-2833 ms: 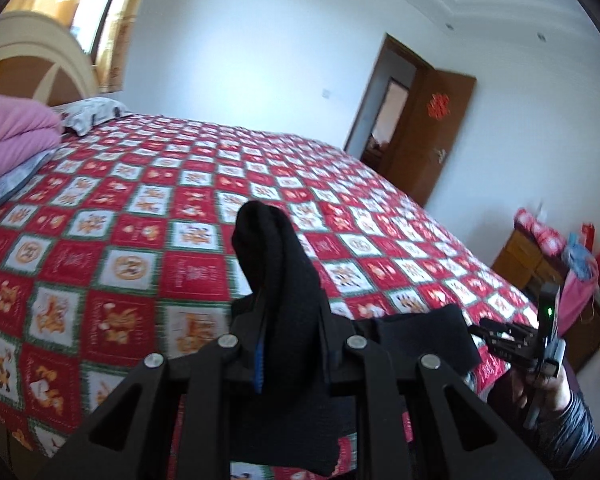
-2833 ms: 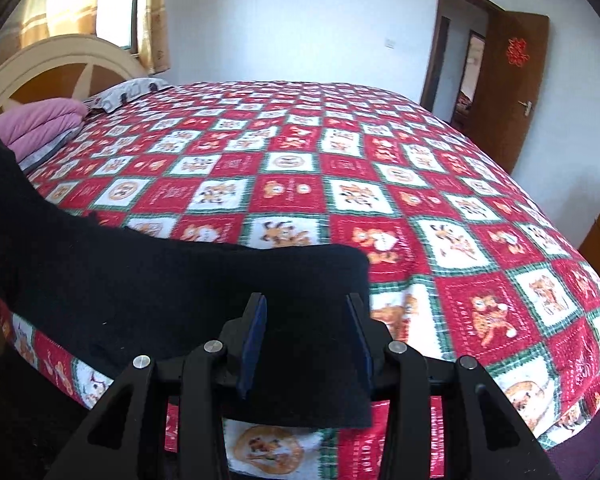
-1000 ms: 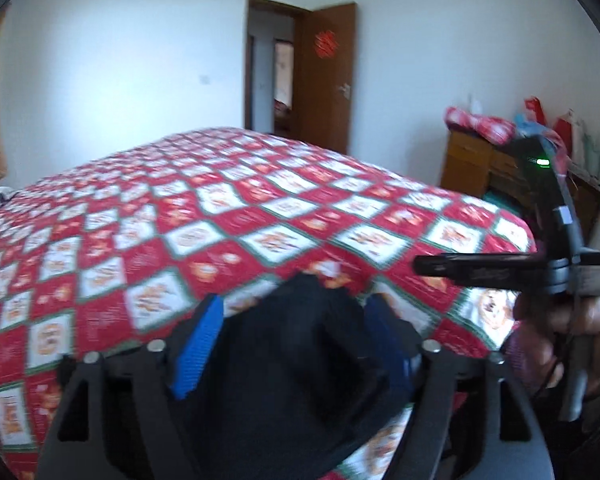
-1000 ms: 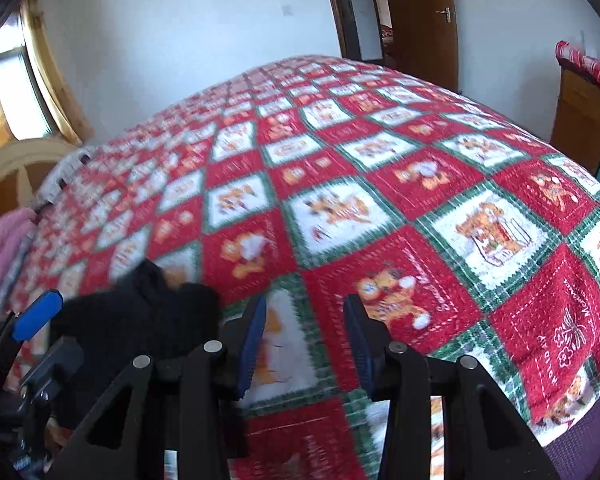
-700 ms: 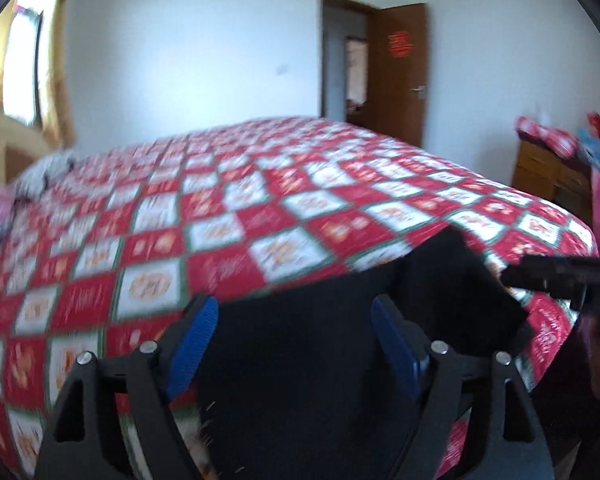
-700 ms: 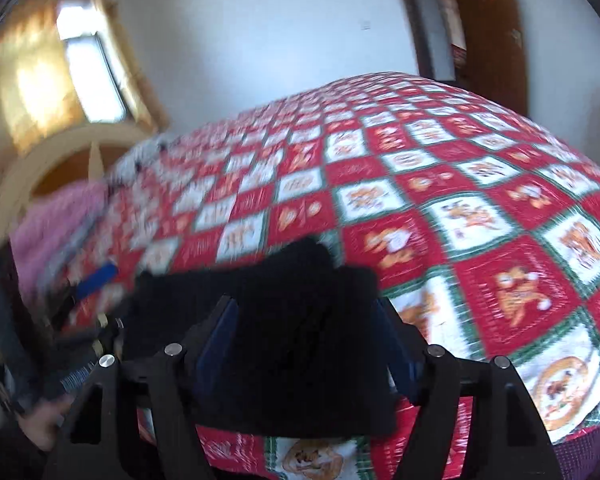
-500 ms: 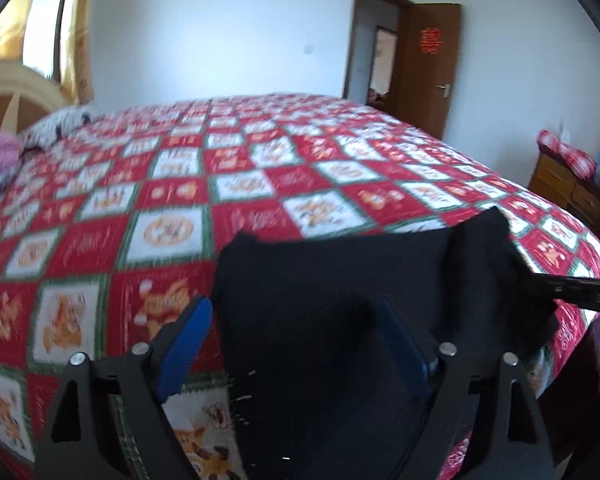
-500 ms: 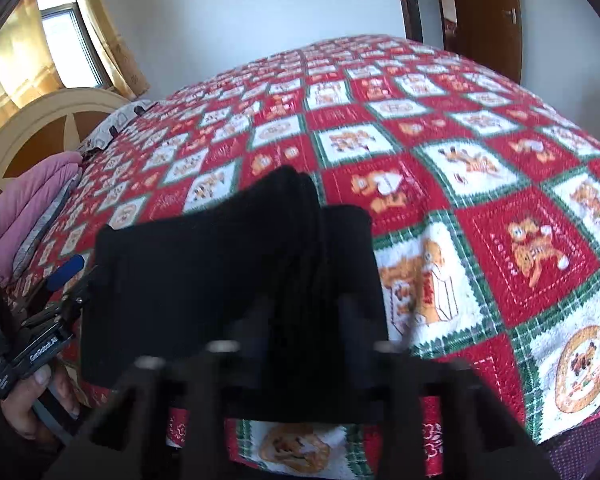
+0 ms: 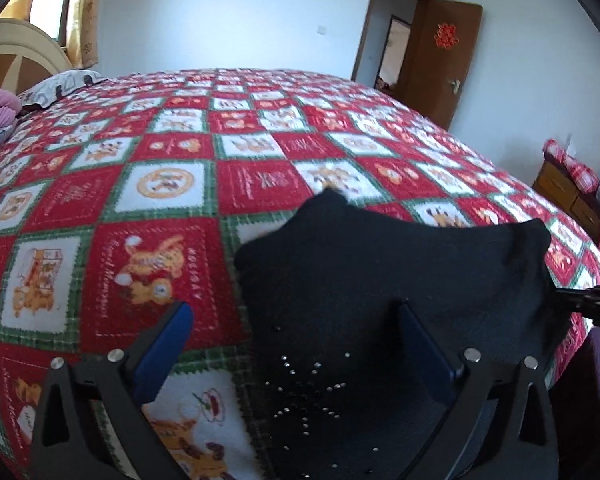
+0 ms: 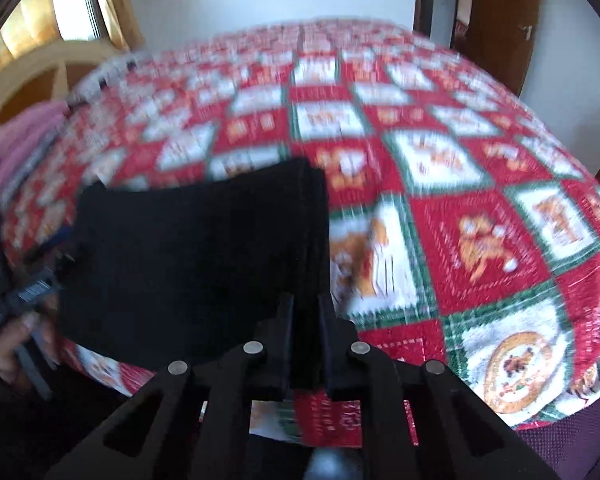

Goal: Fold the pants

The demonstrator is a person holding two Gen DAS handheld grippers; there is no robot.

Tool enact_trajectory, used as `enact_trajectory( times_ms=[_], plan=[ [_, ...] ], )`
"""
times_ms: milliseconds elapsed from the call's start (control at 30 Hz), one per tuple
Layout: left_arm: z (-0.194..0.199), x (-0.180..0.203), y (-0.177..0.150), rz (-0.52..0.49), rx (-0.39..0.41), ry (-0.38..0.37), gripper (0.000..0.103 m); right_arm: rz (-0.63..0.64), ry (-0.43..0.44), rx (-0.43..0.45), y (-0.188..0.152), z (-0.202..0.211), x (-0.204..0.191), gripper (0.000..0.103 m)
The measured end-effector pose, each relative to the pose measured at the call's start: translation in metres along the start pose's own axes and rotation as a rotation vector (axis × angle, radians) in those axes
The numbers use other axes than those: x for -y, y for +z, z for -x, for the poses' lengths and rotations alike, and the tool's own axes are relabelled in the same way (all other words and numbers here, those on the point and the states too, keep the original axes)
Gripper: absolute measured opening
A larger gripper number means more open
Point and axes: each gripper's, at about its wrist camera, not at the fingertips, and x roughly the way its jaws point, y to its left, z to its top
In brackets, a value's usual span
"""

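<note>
Across most of both views spreads the bed [image 9: 100, 208], its red, white and green patchwork cover running up to a headboard at the upper left and a brown door [image 9: 440, 60] at the upper right; it serves as the flat, roomy surface a fold needs. On its near edge lie the black pants [image 9: 380, 280], low and right of centre in the left wrist view, left of centre in the right wrist view [image 10: 196, 264]. They look already doubled into a compact block, with a stacked edge along their right side in the right wrist view, and a scatter of small studs near the bottom of the left view.

At the bottom of the left wrist view the left gripper [image 9: 296, 344] has just been opening and stands spread wide, blue pads clear of the cloth though the pants lie between them. I judge this a release, letting that side settle on the cover.

Bottom centre of the blurred right wrist view, the right gripper [image 10: 305, 316] has just been closing, and its fingers stand nearly together with the dark stacked edge of the pants pinched between them, likely to steady or carry that side for the next fold.
</note>
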Motion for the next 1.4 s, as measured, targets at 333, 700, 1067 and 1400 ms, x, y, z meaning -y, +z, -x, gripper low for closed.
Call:
enact_trajectory(
  times_ms=[333,700,1067,1400],
  plan=[
    [0.004,-0.010,-0.001,0.011,0.033,0.037,0.103,-0.065,0.021,0.189,0.009,0.037,0.011,0.037],
    [-0.013,-0.019,0.034,-0.053,0.046,0.204,0.103,-0.027,0.080,0.243,0.016,0.001,-0.028,0.039],
    [-0.018,-0.025,0.031,-0.017,0.018,0.172,0.103,-0.119,0.024,0.137,0.008,-0.016,0.010,0.066],
    [0.011,-0.020,0.021,-0.022,0.031,0.149,0.103,-0.013,0.030,0.245,0.001,0.015,-0.023,0.066]
  ],
)
